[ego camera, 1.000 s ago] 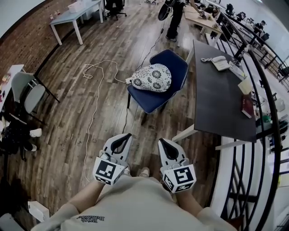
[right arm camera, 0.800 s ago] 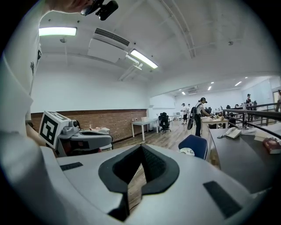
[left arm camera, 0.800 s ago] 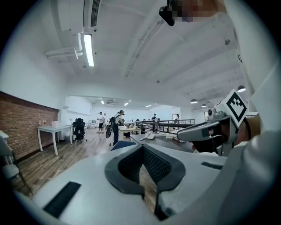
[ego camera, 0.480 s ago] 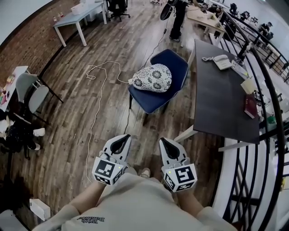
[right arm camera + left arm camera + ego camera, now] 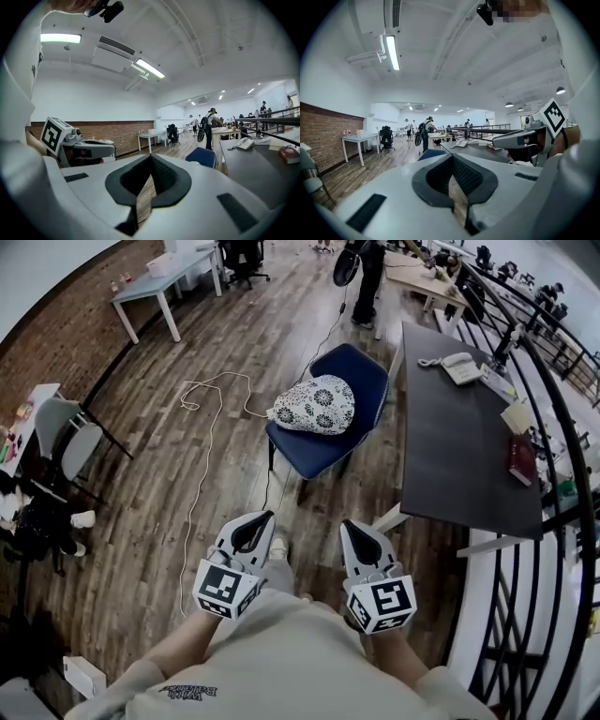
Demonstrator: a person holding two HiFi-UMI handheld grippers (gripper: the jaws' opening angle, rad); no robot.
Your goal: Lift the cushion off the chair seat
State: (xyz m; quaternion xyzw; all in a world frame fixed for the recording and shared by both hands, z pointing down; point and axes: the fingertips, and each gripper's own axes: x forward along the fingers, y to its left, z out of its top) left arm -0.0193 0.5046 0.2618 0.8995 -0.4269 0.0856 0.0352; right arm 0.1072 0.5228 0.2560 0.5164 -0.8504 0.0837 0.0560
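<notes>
Atop the rounded blue chair (image 5: pixel 312 452) lies a plump floral cushion (image 5: pixel 317 406); left gripper (image 5: pixel 262 517) and right gripper (image 5: pixel 350 525) fingers press together.

The cushion (image 5: pixel 316 406) is white with black floral medallions; the chair (image 5: pixel 319 448) navy blue.

Wooden floor (image 5: pixel 141 456), brick wall (image 5: pixel 66 324), dark table (image 5: pixel 450 446)

A: Which item is the cushion?
B: The cushion (image 5: pixel 316 406) is plump and white, printed with dark round flowers. It lies on the seat (image 5: pixel 314 454).
A: And the chair?
B: The chair (image 5: pixel 354 369) is blue, padded and upright. The cushion covers the seat's rear left; the front is bare.
</notes>
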